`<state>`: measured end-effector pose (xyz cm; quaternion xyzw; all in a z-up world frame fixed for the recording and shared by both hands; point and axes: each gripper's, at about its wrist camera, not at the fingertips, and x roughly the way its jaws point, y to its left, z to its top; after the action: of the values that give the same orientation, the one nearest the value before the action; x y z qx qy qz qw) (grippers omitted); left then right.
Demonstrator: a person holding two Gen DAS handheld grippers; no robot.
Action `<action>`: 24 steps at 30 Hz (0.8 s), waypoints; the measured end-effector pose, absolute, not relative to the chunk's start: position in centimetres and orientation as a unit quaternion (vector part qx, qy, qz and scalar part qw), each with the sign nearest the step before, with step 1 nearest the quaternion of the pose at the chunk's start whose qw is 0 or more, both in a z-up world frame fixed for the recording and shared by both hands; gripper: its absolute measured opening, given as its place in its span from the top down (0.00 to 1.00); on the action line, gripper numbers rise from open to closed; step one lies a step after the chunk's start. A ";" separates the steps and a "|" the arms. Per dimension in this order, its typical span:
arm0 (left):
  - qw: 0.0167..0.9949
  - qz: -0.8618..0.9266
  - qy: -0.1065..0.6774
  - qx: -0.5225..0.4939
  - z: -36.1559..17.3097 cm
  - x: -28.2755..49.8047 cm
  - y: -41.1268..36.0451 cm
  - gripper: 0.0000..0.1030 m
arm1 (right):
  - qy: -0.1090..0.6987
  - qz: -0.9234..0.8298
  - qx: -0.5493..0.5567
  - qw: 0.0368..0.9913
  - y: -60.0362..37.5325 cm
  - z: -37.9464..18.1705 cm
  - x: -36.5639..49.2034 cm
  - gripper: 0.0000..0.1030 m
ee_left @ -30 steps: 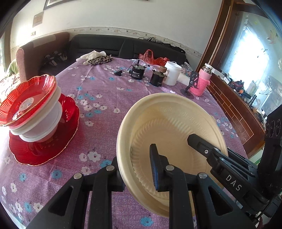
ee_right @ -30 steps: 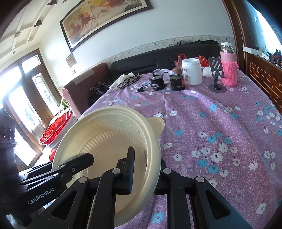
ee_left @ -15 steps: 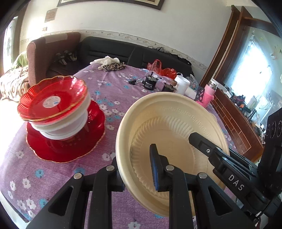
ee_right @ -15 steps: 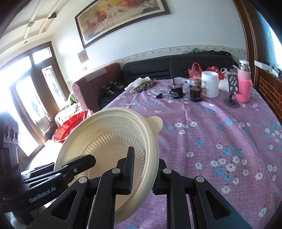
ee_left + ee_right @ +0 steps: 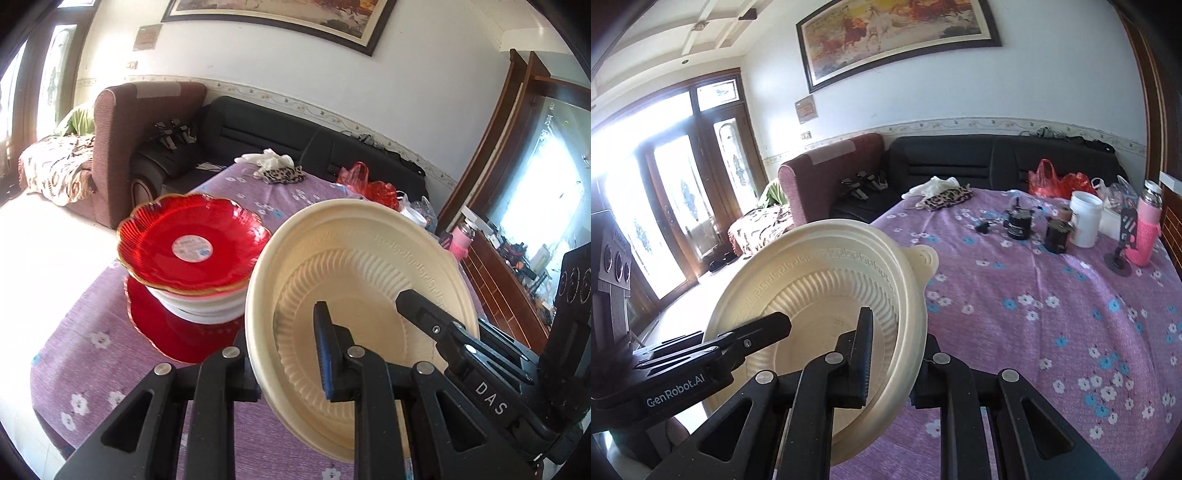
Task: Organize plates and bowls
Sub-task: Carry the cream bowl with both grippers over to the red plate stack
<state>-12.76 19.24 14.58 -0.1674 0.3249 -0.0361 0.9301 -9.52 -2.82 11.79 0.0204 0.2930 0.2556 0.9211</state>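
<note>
Both grippers hold one cream ribbed plate point(image 5: 354, 273) in the air above the table. My left gripper point(image 5: 286, 363) is shut on its left rim. My right gripper point(image 5: 892, 365) is shut on its right rim, and the plate point(image 5: 827, 280) fills the lower left of the right wrist view. Just left of the plate stands a stack: a red scalloped dish point(image 5: 192, 247) on top of white bowls point(image 5: 207, 306), all on a large red plate point(image 5: 162, 332). The cream plate's rim overlaps the stack's right edge in view.
The table has a purple flowered cloth point(image 5: 1052, 314). At its far end stand a white jar point(image 5: 1085, 218), two black cups point(image 5: 1018, 221), a pink bottle point(image 5: 1147, 229) and a red bag point(image 5: 1056, 182). A black sofa point(image 5: 960, 162) and a brown armchair point(image 5: 147, 122) lie beyond.
Both grippers lifted the cream plate and carried it left toward the red stack, which now sits close beside the plate's left rim. The grip on both rims is unchanged.
</note>
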 end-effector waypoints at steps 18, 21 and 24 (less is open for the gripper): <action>0.944 0.050 0.302 -0.126 17.1 -9.7 26.6 0.81 | 0.287 0.300 -0.023 0.909 6.5 14.5 -4.9 0.84; 0.942 0.061 0.305 -0.123 17.2 -8.5 27.7 0.81 | 0.289 0.300 -0.025 0.909 7.6 14.8 -3.8 0.83; 0.939 0.069 0.314 -0.123 16.7 -7.1 28.7 0.81 | 0.302 0.302 -0.026 0.904 8.8 14.3 -2.2 0.83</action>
<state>-7.10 28.69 16.74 -0.1228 0.3137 0.0691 0.9390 -2.21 8.81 14.33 -0.0258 0.3023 0.3020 0.9037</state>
